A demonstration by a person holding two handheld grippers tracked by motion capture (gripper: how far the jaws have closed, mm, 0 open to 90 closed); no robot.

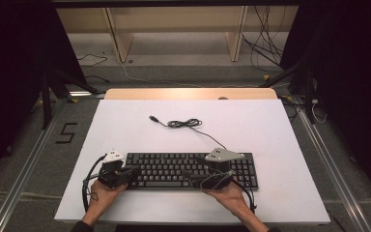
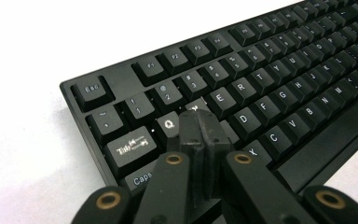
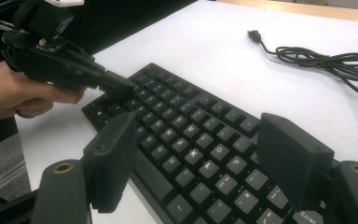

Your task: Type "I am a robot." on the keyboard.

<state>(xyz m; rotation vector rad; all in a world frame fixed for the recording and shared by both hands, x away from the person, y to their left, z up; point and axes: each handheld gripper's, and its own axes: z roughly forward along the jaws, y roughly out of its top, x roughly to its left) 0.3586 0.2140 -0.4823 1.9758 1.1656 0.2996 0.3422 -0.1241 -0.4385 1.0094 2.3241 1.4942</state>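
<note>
A black keyboard (image 1: 174,169) (image 2: 279,79) (image 3: 186,135) lies along the near part of the white tabletop (image 1: 270,125). My left gripper (image 1: 134,172) (image 2: 198,120) is shut with nothing between its jaws. Its joined tips rest over the keys around Q, W and S at the keyboard's left end. The same gripper (image 3: 120,86) appears in the right gripper view, held in a hand and pointing down at those keys. My right gripper (image 1: 196,175) (image 3: 198,130) hovers open above the keyboard's right half, jaws wide over the K, L, O, P keys.
The keyboard's black cable (image 1: 186,123) (image 3: 326,58) lies coiled behind it, ending in a loose USB plug (image 1: 152,118) (image 3: 254,35). The table's wooden back edge (image 1: 188,93) lies beyond. Wooden frame legs and loose wires stand on the floor farther back.
</note>
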